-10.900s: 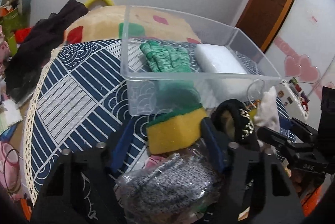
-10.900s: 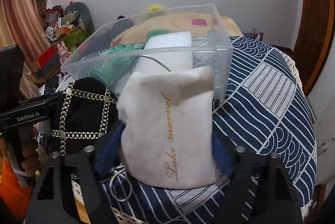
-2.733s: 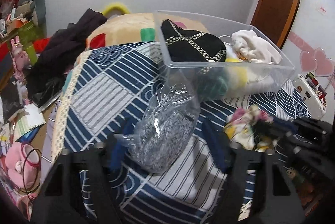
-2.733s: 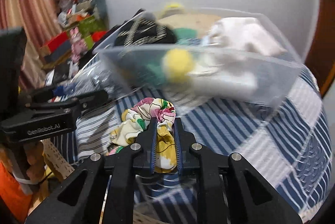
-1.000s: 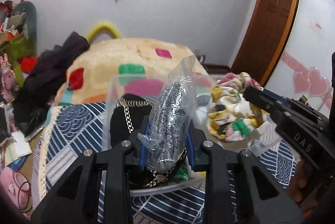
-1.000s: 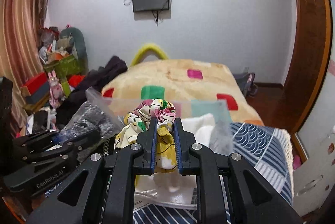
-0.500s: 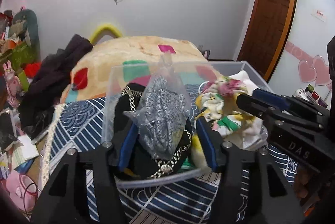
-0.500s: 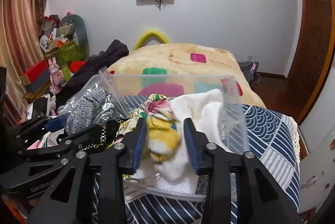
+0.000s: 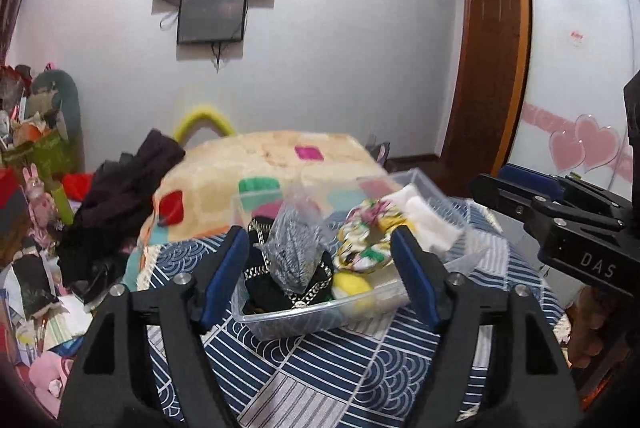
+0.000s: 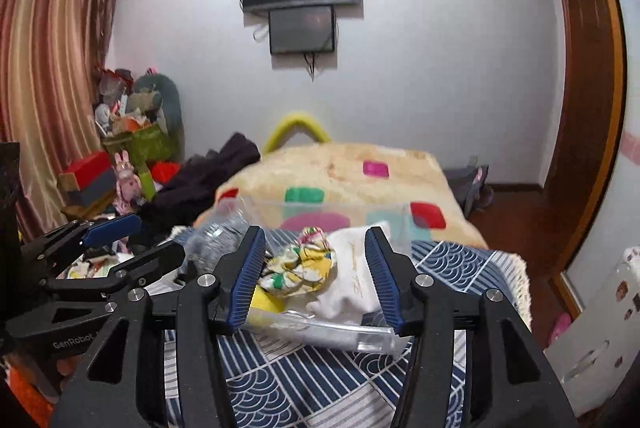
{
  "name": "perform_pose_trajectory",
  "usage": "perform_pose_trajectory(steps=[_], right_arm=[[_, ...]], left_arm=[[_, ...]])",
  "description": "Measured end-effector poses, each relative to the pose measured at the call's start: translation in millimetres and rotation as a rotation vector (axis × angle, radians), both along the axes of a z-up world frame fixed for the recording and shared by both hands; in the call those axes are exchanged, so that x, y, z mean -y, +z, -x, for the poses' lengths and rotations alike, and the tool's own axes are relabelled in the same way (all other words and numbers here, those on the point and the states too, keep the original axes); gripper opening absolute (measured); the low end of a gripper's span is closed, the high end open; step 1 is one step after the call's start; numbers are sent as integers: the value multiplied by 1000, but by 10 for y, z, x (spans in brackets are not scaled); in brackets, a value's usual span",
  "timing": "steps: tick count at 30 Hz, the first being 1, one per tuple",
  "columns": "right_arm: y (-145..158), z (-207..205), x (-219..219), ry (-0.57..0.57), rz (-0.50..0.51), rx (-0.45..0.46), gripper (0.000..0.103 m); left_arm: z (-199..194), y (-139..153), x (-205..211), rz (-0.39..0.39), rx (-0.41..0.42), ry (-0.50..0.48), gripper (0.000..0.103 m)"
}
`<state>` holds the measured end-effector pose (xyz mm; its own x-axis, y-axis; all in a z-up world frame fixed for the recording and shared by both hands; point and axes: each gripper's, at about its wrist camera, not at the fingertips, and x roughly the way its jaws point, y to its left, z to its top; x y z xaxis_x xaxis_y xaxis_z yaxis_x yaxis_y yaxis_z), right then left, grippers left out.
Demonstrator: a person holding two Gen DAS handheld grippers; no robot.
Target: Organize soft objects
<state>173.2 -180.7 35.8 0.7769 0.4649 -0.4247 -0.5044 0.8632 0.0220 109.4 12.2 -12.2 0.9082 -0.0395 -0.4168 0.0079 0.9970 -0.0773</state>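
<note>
A clear plastic bin (image 9: 280,324) (image 10: 320,332) stands on the blue patterned cloth (image 9: 340,380). In it lie a bagged grey knit item (image 9: 294,252) (image 10: 216,236), a black chain-trimmed pouch (image 9: 280,288), a floral scrunchie (image 9: 364,244) (image 10: 304,268), a white pouch (image 9: 424,220) (image 10: 352,288) and a yellow sponge (image 9: 352,288). My left gripper (image 9: 320,276) is open and empty, drawn back in front of the bin. My right gripper (image 10: 316,276) is open and empty, just before the bin.
Behind the table is a bed with a patchwork blanket (image 9: 260,168) and dark clothes (image 9: 120,196). Cluttered boxes and toys (image 10: 120,148) stand at the left. A door (image 10: 588,108) is at the right. A white case (image 10: 600,328) lies right of the table.
Both grippers opened, let go of the bagged knit item and the scrunchie into the bin, and have pulled back and up from it.
</note>
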Motion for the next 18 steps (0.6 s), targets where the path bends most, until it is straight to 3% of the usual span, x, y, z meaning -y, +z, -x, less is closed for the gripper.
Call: perform_pose_trajectory(steps=[2,7,12,18], right_arm=[[59,97,27,1,-11,27,50],[144,305,107,-7,-38,87,67],[121,407,143,-6,-62,98,78],[56,418,122,-9,-69,84,80]], left_arm=[[132,94,27,-7,31,-2,78],[427,239,83,-15,102,6,85],[630,294,134,-18,148,11,91],[722,286,136,-4,153,12,92]])
